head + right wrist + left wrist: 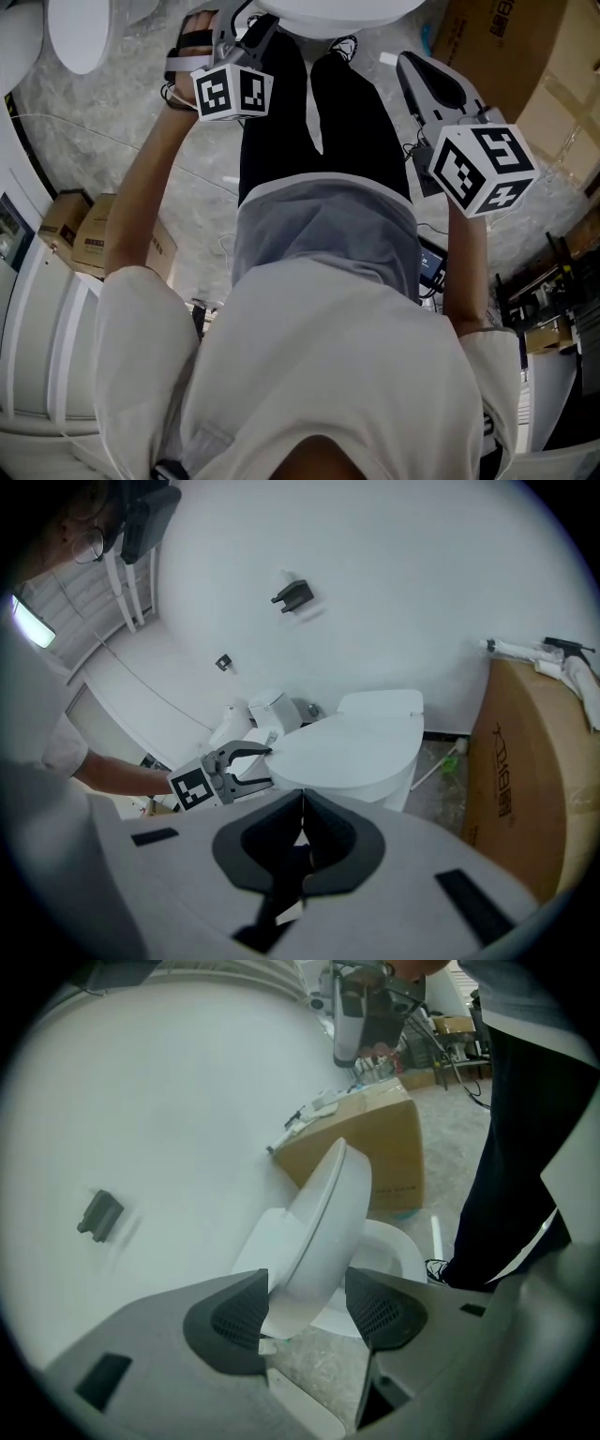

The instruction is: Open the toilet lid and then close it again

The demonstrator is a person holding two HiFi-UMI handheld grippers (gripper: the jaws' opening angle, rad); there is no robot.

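The white toilet lid [347,747] is tilted up a little off the bowl [394,1251], in front of the tank [380,702]. My left gripper [307,1302] is shut on the lid's [319,1222] front edge, one pad on each face. The right gripper view shows that left gripper [258,766] at the lid's left rim. In the head view the left gripper [255,28] reaches to the toilet lid [328,14] at the top edge. My right gripper [300,832] is shut with nothing in it. That right gripper [410,67] hangs to the right of the toilet, clear of it.
A large cardboard box [525,780] stands close to the toilet's right side. A green-tipped brush [450,761] leans by the wall. Small boxes [94,234] sit on the floor at left, and another white fixture [80,33] is at the upper left. The person's legs [319,103] stand before the bowl.
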